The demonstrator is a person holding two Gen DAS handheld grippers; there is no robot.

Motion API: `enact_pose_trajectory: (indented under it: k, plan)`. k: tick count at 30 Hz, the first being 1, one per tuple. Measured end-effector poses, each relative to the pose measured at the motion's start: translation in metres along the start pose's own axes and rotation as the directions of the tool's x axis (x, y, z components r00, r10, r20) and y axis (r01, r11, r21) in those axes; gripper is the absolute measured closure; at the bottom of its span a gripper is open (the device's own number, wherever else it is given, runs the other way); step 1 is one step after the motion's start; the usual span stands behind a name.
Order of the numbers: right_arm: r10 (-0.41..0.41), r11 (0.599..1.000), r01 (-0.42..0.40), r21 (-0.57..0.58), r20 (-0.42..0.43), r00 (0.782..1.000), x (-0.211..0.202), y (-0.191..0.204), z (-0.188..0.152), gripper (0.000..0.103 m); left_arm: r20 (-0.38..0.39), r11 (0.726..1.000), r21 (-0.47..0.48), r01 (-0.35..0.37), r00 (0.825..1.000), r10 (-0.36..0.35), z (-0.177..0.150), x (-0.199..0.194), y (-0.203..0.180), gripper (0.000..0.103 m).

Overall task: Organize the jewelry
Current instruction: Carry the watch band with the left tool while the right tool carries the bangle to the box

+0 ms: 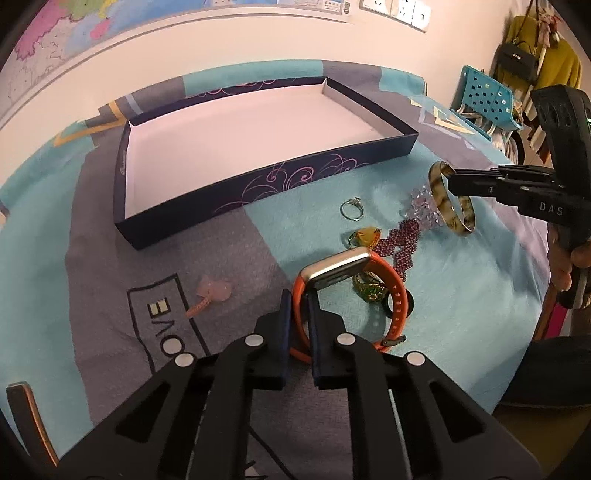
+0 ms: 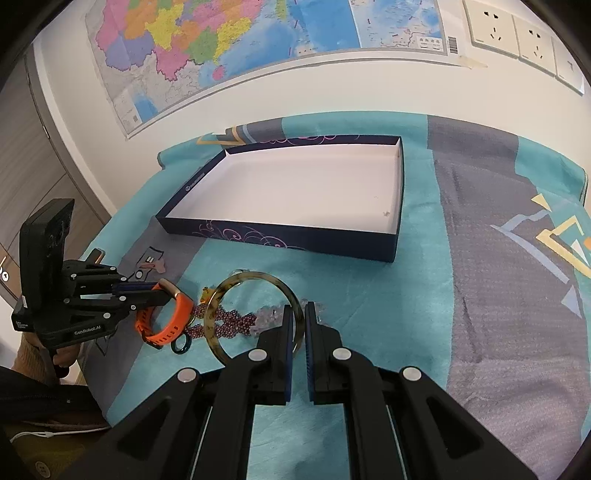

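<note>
My left gripper (image 1: 298, 301) is shut on the strap of an orange watch (image 1: 397, 291) and holds it above the cloth; it also shows in the right wrist view (image 2: 166, 295). My right gripper (image 2: 298, 314) is shut on a mottled brown bangle (image 2: 218, 295), also seen in the left wrist view (image 1: 439, 195). The dark blue box (image 1: 258, 186) with a white inside lies empty behind them. On the cloth lie a silver ring (image 1: 352, 208), a yellow pendant (image 1: 365, 236), purple beads (image 1: 402, 245), clear beads (image 1: 421, 206), a green brooch (image 1: 371, 286) and a pink hair tie (image 1: 210, 293).
A teal and grey cloth (image 2: 480, 295) covers the table. A dark ring (image 2: 181, 346) lies by the watch. A wall with a map (image 2: 221, 48) and sockets (image 2: 491, 26) stands behind the box. A teal chair (image 1: 484, 96) stands at the far right.
</note>
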State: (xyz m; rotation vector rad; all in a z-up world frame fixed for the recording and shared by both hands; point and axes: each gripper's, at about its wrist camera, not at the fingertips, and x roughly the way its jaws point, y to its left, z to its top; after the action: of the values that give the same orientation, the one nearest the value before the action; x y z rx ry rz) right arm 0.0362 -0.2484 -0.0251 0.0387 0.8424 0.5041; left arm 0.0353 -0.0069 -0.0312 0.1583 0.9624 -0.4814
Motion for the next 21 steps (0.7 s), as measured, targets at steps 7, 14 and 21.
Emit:
enact_pose_trajectory:
  k: [7, 14, 21]
  plan:
    - [0.005, 1.000, -0.004, -0.006, 0.034, 0.999, -0.005, 0.000, 0.012, 0.098, 0.076, 0.991, -0.111, 0.074, 0.995, -0.066, 0.015, -0.022, 0.024, 0.096]
    - [0.014, 1.000, -0.014, -0.005, 0.069, 0.998, -0.007, -0.003, 0.031, 0.098, 0.119, 0.976, -0.203, 0.076, 0.991, -0.053, 0.033, -0.032, 0.049, 0.096]
    - [0.013, 1.000, -0.013, -0.002, 0.096, 0.995, 0.002, -0.009, 0.057, 0.098, 0.130, 0.972, -0.235, 0.023, 0.991, 0.007, 0.053, -0.026, 0.059, 0.096]
